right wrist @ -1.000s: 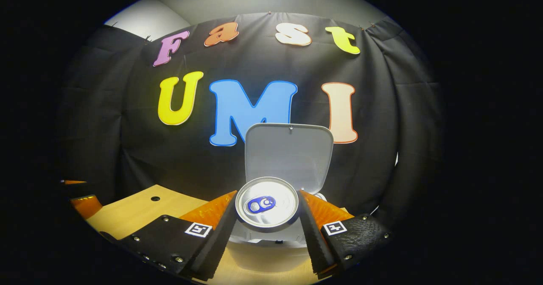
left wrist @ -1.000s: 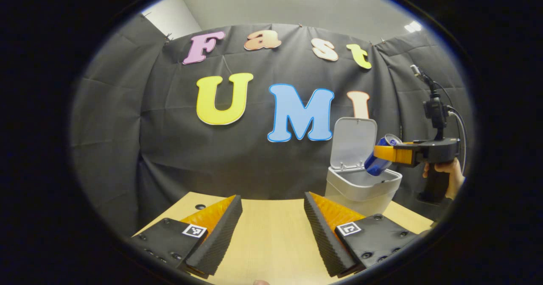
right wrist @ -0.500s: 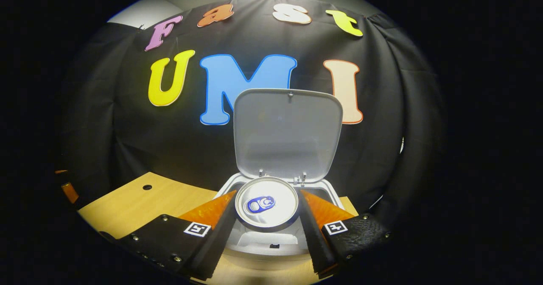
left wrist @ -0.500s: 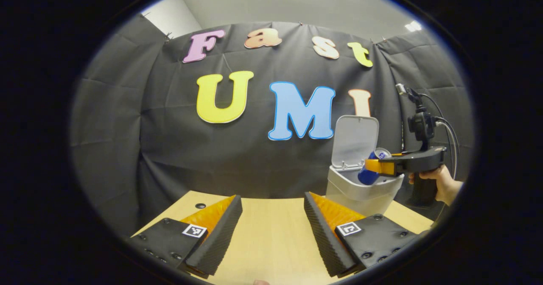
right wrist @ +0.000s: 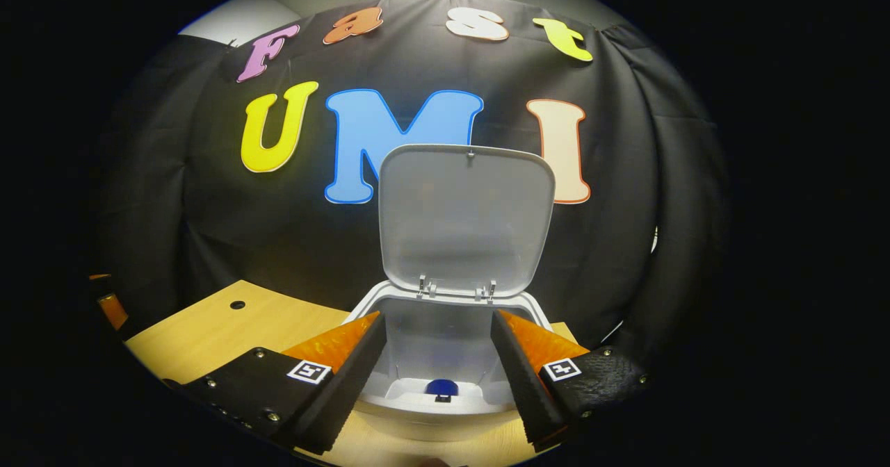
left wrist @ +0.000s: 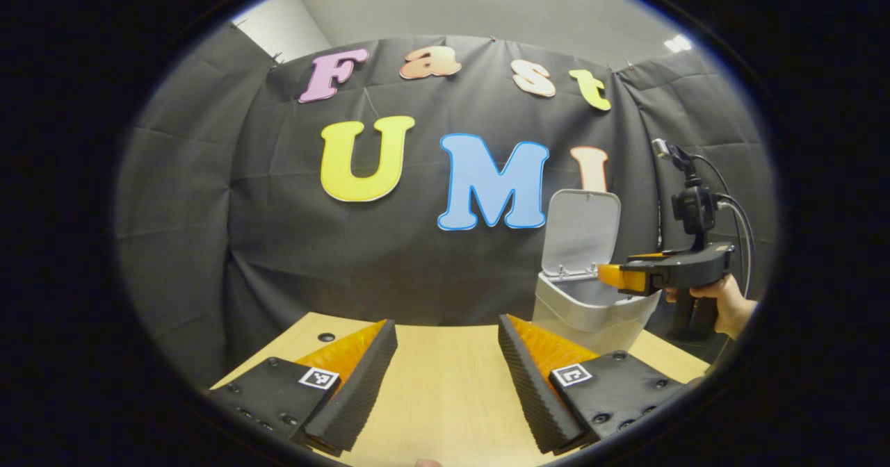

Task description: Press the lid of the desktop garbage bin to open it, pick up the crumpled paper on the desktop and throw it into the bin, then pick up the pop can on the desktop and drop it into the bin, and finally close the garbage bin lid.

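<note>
Right tool [right wrist: 436, 356] jaws spread, holding nothing, poised over the open garbage bin [right wrist: 445, 411]. Pop can [right wrist: 441, 386] lies down inside the bin, blue end visible. Lid [right wrist: 464, 220] stands upright at 12 o'clock from the right tool, the nearer one for closing. Left tool [left wrist: 447, 370] spread, unloaded, above the worktop [left wrist: 445, 383].

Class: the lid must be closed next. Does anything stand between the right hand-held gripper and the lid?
Nothing visible does. The right hand-held gripper hovers open over the bin; the lid stands upright just beyond it.
</note>
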Available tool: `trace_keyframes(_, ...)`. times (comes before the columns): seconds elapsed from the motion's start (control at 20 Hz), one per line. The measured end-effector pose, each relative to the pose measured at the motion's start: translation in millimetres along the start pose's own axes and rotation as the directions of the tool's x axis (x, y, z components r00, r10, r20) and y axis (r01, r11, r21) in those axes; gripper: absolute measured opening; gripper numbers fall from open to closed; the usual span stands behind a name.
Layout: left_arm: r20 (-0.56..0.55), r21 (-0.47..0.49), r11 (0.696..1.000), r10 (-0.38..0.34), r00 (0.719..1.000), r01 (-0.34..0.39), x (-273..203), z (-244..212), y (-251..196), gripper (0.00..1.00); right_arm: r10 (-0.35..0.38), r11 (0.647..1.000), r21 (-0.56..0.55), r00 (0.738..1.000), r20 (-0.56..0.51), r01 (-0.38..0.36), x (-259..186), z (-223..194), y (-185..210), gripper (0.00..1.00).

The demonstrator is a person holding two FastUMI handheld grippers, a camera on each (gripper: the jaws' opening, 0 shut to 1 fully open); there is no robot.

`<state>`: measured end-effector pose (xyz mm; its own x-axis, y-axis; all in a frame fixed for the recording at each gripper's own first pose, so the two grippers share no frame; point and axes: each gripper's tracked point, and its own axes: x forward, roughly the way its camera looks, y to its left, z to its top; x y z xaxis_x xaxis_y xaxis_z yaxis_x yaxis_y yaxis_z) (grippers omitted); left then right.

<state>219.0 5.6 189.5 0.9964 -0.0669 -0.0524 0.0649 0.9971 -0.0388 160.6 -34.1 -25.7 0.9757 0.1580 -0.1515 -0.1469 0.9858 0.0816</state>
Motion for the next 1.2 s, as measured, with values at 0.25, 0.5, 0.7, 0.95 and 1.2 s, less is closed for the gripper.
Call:
trace_keyframes(0.25, 0.014, -0.021, 0.999, -0.034, 0.999, 0.035, 8, 10, -16, 0.96, 0.0, 1.0, 0.019, 1.0, 0.028, -0.001, -21, 8, -3, 0.95)
trace_keyframes(0.5, 0.033, -0.018, 0.998, -0.062, 0.998, 0.062, 18, 24, -35, 0.96, -0.014, 1.0, 0.026, 0.998, 0.059, 0.012, -39, 21, -14, 0.95)
trace_keyframes(0.7, 0.041, -0.023, 0.997, -0.077, 0.996, 0.078, 19, 30, -48, 0.96, -0.039, 0.999, 0.026, 0.994, 0.104, 0.037, -45, 45, -27, 1.0)
trace_keyframes(0.95, 0.042, -0.022, 0.998, -0.066, 0.997, 0.067, 16, 32, -48, 0.95, -0.061, 0.998, 0.033, 0.985, 0.164, 0.056, -43, 78, -39, 0.95)
trace_keyframes(1.2, 0.045, -0.017, 0.999, -0.041, 0.998, 0.042, 11, 36, -41, 0.95, -0.058, 0.998, 0.015, 0.98, 0.191, 0.056, -35, 102, -38, 0.95)
